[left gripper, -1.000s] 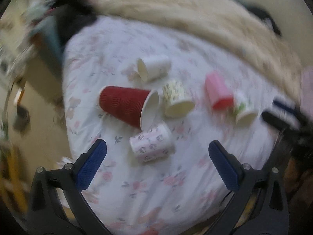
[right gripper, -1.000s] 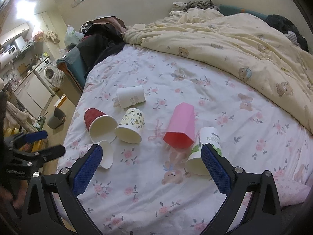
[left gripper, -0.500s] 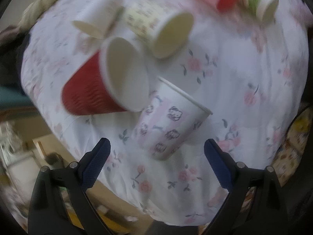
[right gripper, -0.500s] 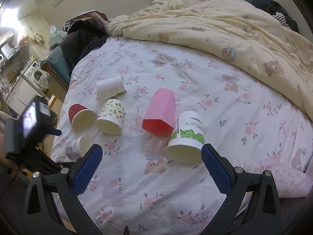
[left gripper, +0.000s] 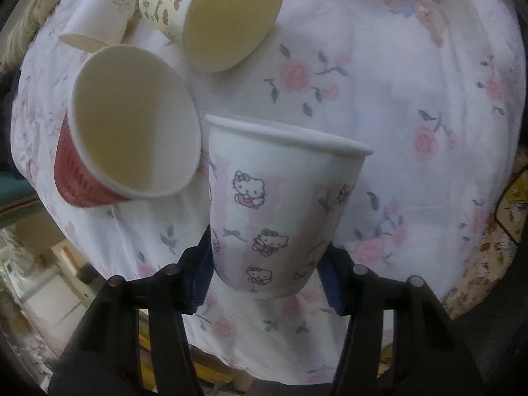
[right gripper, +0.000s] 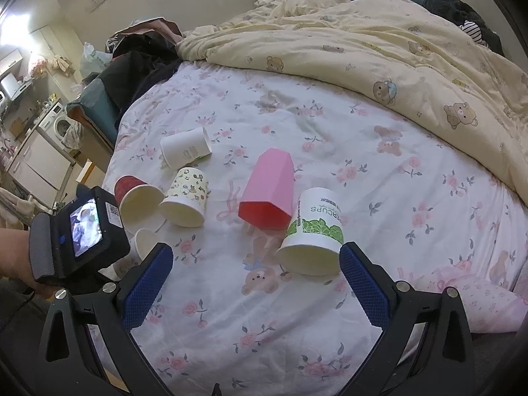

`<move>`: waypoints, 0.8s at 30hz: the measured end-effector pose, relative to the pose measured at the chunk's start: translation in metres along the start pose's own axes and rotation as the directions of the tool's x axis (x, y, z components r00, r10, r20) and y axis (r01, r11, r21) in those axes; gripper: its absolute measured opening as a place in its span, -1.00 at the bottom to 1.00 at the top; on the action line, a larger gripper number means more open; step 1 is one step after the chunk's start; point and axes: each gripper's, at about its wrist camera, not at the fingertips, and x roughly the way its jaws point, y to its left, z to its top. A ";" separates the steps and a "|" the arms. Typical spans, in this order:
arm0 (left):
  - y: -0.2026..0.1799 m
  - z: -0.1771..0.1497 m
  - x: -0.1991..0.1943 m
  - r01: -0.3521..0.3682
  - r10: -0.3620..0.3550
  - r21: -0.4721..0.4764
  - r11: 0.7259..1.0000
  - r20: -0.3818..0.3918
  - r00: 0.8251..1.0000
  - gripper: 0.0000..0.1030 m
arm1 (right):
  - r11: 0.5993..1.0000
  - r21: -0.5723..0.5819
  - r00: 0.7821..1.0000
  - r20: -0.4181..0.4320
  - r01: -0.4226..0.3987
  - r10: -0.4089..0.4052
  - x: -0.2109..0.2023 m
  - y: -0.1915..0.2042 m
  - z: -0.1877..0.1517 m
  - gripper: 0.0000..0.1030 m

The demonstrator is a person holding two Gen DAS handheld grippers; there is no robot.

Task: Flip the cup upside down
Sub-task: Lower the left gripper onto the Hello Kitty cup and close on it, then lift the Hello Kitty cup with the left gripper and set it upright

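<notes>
A white Hello Kitty cup (left gripper: 277,211) lies on its side on the floral bedsheet (left gripper: 412,99). My left gripper (left gripper: 265,274) has its blue pads pressed on both sides of the cup's base, its mouth pointing away from me. In the right wrist view the same cup (right gripper: 143,246) peeks out beside the left gripper's camera body (right gripper: 89,227). My right gripper (right gripper: 254,283) is open and empty above the sheet, near the green-printed cup (right gripper: 313,231).
A red cup (left gripper: 125,128), a patterned cream cup (left gripper: 214,10) and a plain white cup (left gripper: 105,6) lie on their sides close by. A pink cup (right gripper: 269,191) lies mid-bed. A cream duvet (right gripper: 379,52) covers the far side. The bed edge is near.
My left gripper moved in on the Hello Kitty cup and closed on its base. My right gripper edged closer to the green-printed cup and stayed open.
</notes>
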 end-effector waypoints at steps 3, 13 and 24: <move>0.003 -0.011 -0.009 0.054 -0.054 -0.035 0.998 0.009 0.999 0.02 | 1.000 -0.002 1.000 0.003 -0.006 0.006 -0.001 0.001 0.001 1.00; 0.006 -0.052 -0.046 0.432 -0.362 -0.375 0.820 0.244 0.900 0.02 | 0.999 0.041 0.999 0.018 -0.028 0.028 -0.008 -0.006 0.002 1.00; -0.006 -0.086 -0.026 0.602 -0.415 -0.672 0.432 0.445 0.794 0.02 | 0.998 0.057 0.999 0.012 -0.036 0.035 -0.008 -0.011 0.000 1.00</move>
